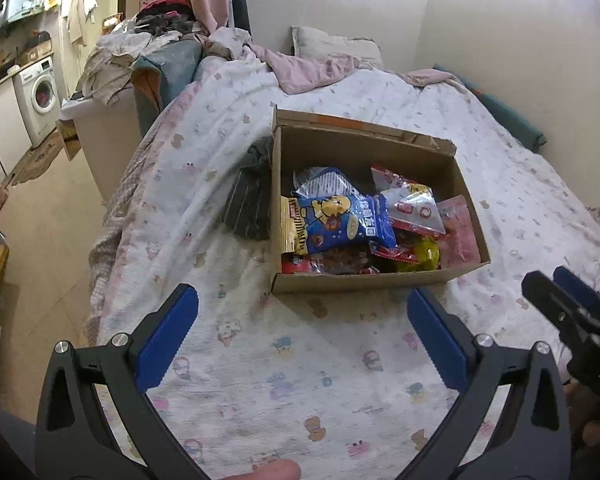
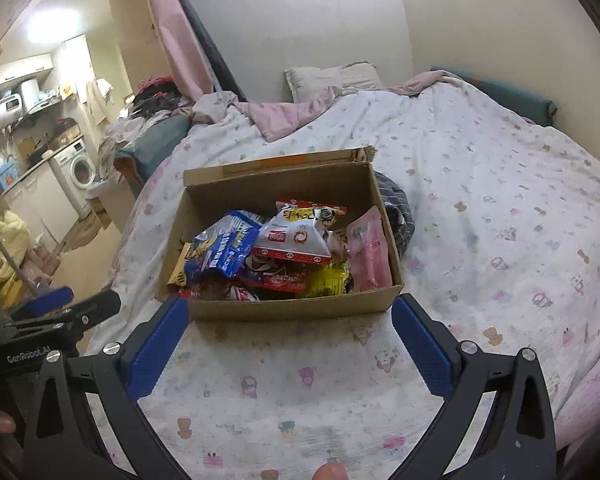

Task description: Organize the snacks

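Note:
An open cardboard box sits on the bed and holds several snack packets. A blue packet lies at the left, a white and red packet in the middle, a pink packet at the right, a yellow one near the front. My left gripper is open and empty, just in front of the box. My right gripper is open and empty, its tips at the box's front wall. Each gripper shows at the edge of the other's view.
The box rests on a white patterned bedspread. A dark striped cloth lies beside the box. A pillow and pink blanket lie at the bed's head. The floor and a washing machine are to the left.

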